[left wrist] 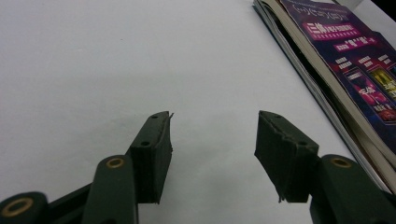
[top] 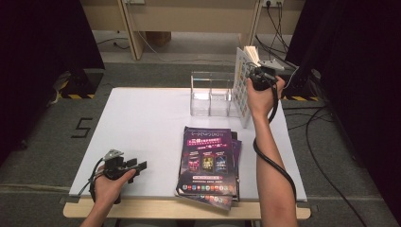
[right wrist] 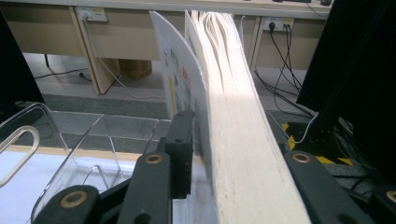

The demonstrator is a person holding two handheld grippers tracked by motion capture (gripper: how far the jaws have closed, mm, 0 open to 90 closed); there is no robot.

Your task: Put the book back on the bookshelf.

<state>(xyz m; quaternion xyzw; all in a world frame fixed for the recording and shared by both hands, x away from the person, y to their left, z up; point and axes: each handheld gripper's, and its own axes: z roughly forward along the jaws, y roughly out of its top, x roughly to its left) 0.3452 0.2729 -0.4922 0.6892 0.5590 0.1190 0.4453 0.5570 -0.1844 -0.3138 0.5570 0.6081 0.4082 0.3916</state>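
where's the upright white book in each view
High view: the upright white book stands at the table's far right, at the right end of the clear acrylic rack, with the right hand-held gripper at its top.
Left gripper view: it is not in this picture.
Right gripper view: the book's page edges run up the centre between the black jaws.
Shared landmark: the clear acrylic rack, seen in the high view and the right gripper view.
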